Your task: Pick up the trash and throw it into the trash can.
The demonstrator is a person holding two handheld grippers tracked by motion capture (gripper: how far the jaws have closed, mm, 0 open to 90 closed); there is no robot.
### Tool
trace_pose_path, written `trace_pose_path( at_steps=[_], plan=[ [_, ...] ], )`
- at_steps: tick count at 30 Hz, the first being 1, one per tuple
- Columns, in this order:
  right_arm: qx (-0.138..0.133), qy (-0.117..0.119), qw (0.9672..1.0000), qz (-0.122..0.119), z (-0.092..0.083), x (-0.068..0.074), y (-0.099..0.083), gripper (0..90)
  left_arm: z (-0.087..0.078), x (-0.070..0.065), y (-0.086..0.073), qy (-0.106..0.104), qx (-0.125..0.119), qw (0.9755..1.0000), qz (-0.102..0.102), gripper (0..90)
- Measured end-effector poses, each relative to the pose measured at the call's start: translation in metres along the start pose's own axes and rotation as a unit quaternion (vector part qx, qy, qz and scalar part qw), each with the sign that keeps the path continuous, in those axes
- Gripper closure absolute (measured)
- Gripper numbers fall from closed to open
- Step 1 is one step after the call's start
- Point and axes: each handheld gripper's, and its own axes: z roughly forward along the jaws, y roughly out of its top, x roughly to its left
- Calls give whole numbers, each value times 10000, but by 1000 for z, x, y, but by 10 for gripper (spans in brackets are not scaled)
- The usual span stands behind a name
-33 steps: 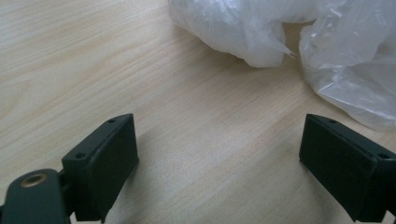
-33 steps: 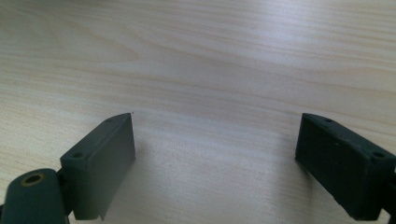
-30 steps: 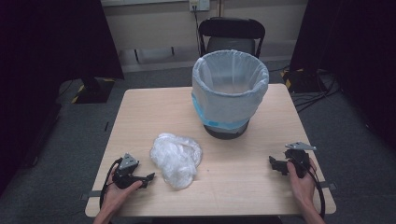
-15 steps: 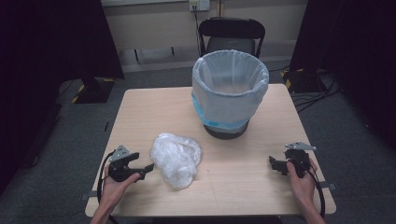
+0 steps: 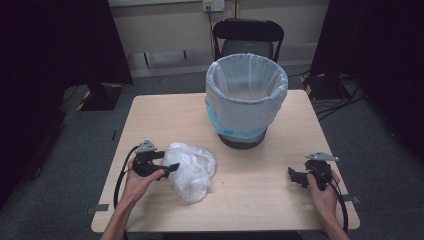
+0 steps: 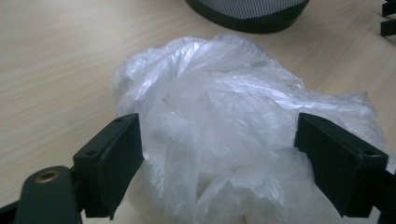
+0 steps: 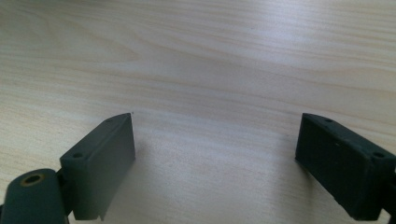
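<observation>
Left gripper (image 5: 167, 166) at the counter's (image 5: 260, 195) near-left, held by the person's left hand (image 5: 136, 181). Fingers spread wide, one each side of a crumpled clear plastic bag (image 5: 191, 168), nothing clamped. In the left gripper view the left gripper (image 6: 217, 154) has the plastic bag (image 6: 233, 116) bulging up between both black fingers (image 6: 109, 161); whether the pads touch the plastic, cannot tell. One bag, lying on the counter left of centre, near the front edge.

Behind and right of the bag: one bin (image 5: 246, 97) lined with a pale plastic liner folded over its rim, blue band low on the outside, dark base on the counter. The left gripper view catches the bin's dark base (image 6: 247, 14) just past the bag, plus the counter (image 6: 51, 60) to one side. One black chair (image 5: 248, 37) stands beyond the counter's far edge, behind the bin.

Right gripper (image 5: 295, 176) at the near-right, held in the right hand (image 5: 322, 192), well apart from bag and bin. Right gripper view: right gripper (image 7: 215, 154) fingers wide apart, bare counter (image 7: 210, 60) wood between them, holding nothing.

Two grippers, two hands, cables trailing off the front edge. Floor around is grey carpet (image 5: 360, 135).
</observation>
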Motion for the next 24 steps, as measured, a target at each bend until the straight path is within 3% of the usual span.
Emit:
trace_pose_path(
  at_steps=[4, 5, 6, 7, 8, 9, 13, 21, 24],
  plan=[
    [0, 0, 10000, 1, 0, 0, 0, 110, 13, -2, 3, 3, 80, 10000, -38, 124],
    [1, -1, 10000, 2, 0, 0, 0, 110, 21, -6, 3, -18, 241, 9997, 30, 101],
    [1, -1, 10000, 2, 0, 0, 0, 110, 21, -6, 3, -18, 241, 9997, 30, 69],
    [0, 0, 10000, 0, 0, 0, 0, 109, 27, -8, 2, 73, 393, 9991, 129, 69],
    [0, -1, 10000, 0, 0, 0, 0, 109, 31, -9, 2, 115, 480, 9987, 150, 0],
    [1, 0, 10000, 1, 0, 0, 0, 110, 38, -12, 1, 222, 584, 9979, 180, 0],
    [0, 0, 10000, 1, 0, 0, 0, 109, 46, -17, 1, 311, 790, 9960, 288, 0],
    [1, -1, 10000, 1, 0, 0, 0, 110, 58, -19, -4, 383, 1153, 9917, 412, 4],
    [0, 0, 10000, -1, 0, 0, 0, 110, 57, -20, -3, 402, 1158, 9910, 532, 92]
  ],
)
